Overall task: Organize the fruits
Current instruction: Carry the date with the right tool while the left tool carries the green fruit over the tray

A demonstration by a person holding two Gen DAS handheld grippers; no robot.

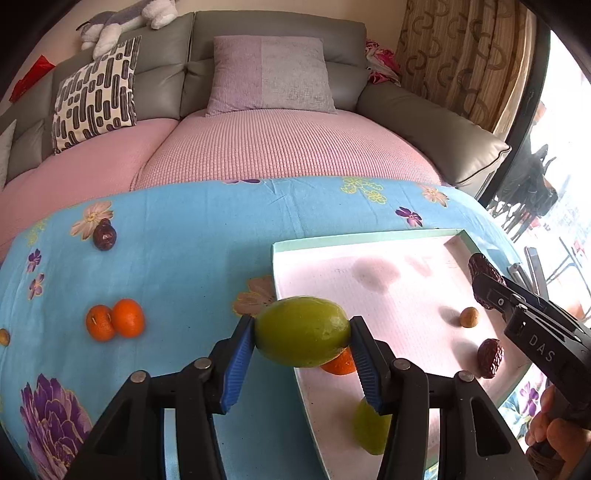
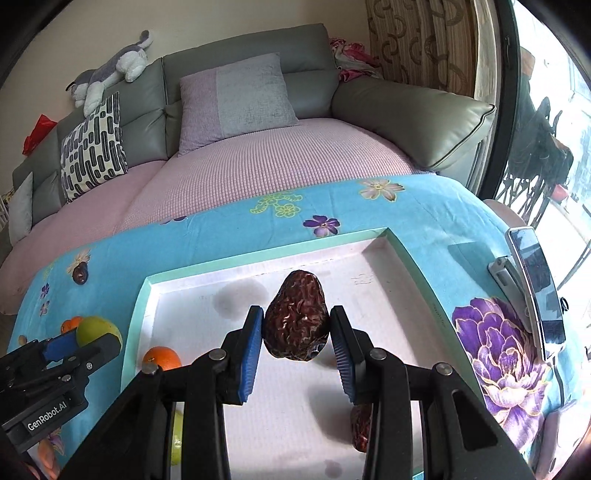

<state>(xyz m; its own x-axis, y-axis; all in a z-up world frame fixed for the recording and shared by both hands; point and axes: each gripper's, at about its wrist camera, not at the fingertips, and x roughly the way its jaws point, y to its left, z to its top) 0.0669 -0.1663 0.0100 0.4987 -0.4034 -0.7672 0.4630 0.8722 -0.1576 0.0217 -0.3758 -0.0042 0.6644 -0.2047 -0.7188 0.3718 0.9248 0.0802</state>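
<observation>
Jaws: left gripper (image 1: 302, 334) clamps green fruit (image 1: 302, 331) over tray (image 1: 369, 240) edge; right gripper (image 2: 297, 332) apparently pinches date (image 2: 296, 319).

Home living room. Grey leather sofa (image 1: 280, 33) with pink knitted seat covers, lilac cushion (image 1: 271, 74), black-and-white patterned cushion (image 1: 96, 92), grey-white plush toy (image 1: 125, 22) lying along the backrest. Patterned brown curtain (image 1: 454, 55) beside a dark-framed glass door (image 2: 513, 110), bright outdoors behind it. Worktop under a blue floral cloth (image 1: 177, 240), with loose fruit and a mint-rimmed tray (image 1: 362, 238). Phone (image 2: 537, 284) propped on a stand at the right.
</observation>
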